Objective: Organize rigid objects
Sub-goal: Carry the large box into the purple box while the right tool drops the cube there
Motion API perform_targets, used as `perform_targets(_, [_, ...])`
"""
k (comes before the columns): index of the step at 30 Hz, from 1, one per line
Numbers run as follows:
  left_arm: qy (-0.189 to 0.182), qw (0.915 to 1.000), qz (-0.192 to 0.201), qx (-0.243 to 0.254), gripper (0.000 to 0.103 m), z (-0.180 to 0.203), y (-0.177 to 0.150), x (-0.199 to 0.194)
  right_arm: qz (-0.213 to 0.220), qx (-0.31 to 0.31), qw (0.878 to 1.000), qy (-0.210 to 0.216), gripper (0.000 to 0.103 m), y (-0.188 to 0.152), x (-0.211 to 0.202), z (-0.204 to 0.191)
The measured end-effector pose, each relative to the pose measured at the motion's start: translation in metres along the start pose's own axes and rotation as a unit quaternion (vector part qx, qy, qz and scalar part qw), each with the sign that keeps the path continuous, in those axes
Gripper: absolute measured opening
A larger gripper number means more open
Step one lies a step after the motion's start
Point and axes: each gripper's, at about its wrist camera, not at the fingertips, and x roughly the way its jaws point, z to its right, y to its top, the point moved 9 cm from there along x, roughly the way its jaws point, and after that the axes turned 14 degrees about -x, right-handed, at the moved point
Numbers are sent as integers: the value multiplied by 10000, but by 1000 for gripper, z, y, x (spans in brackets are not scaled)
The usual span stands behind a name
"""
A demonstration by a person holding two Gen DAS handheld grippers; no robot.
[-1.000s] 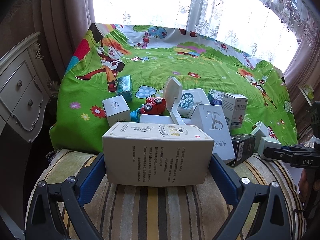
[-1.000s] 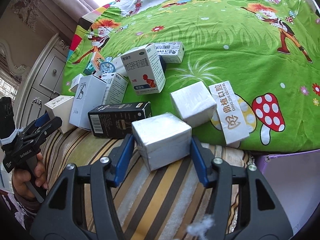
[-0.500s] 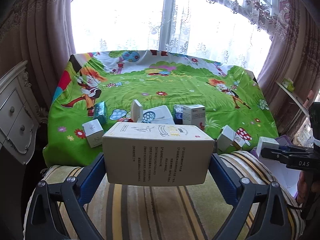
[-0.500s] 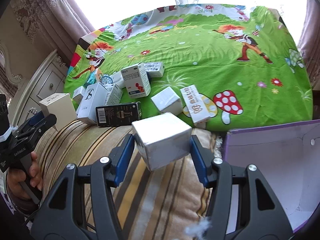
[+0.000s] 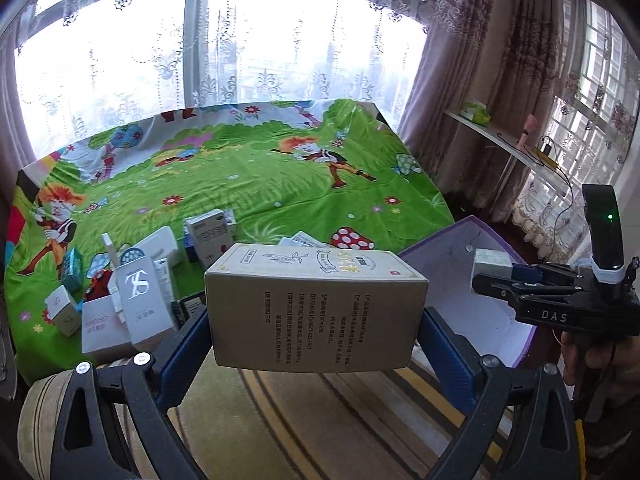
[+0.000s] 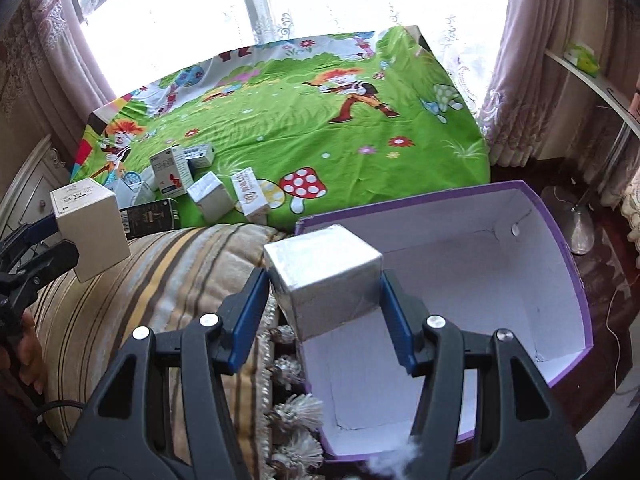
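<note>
My left gripper (image 5: 316,332) is shut on a long beige carton (image 5: 316,304) with printed text, held in the air above the striped cushion (image 5: 320,420). It also shows in the right wrist view (image 6: 90,228). My right gripper (image 6: 324,292) is shut on a small silver-white box (image 6: 324,276), held over the near-left corner of the open purple bin (image 6: 560,240). The bin's white inside holds nothing that I can see. The right gripper also shows in the left wrist view (image 5: 490,276).
Several loose cartons (image 5: 140,292) and a red toy car (image 5: 96,284) lie on the green cartoon cloth (image 5: 260,176). More boxes (image 6: 208,192) lie near the cushion edge. A shelf (image 5: 512,148) stands right.
Both grippers have lifted and swung right with their boxes. The purple bin has come into full view under the right gripper, and the pile of boxes has dropped back to the left.
</note>
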Motion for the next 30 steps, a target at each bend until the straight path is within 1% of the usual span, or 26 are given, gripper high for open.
perform_targets(5, [-465,9976,-345,370,100,47,-12,14,-97,243,9993,-275,61,-17,-5,27])
perform_targets(9, [-874,9915,-749,615,101,80,-27,24,-95,487,9981,-364,61,-26,-9,44])
perform_targets(11, [-1018,9885,-941,607,102,89,-34,29,-64,542,9976,-436,69,-29,-12,50])
perform_targets(12, [-1058,9879,-976,575,103,90,-36,29,-15,562,9973,-480,75,-29,-14,53])
perform_targets(13, [-1074,9878,-983,553,103,91,-37,28,38,579,9970,-516,78,-29,-16,55])
perform_targets(17, [-1151,9881,-947,390,103,84,-34,26,104,650,9966,-494,80,-30,-19,59])
perform_targets(21, [-1307,9856,-1051,210,103,84,-32,25,103,692,9968,-395,81,-29,-19,57])
perform_targets(22, [-1352,9843,-1111,237,103,87,-34,26,95,701,9968,-374,81,-28,-19,57])
perform_targets(24, [-1385,9812,-1267,455,103,95,-40,28,135,721,9966,-378,81,-25,-24,58])
perform_targets(27, [-1395,9789,-1292,749,103,108,-46,27,236,695,9964,-432,81,-20,-38,60])
perform_targets(28, [-1348,9777,-1348,880,103,110,-50,28,297,696,9962,-425,81,-18,-44,60])
perform_targets(30, [-1260,9752,-1481,1057,103,111,-58,31,488,683,9962,-250,81,-12,-54,56])
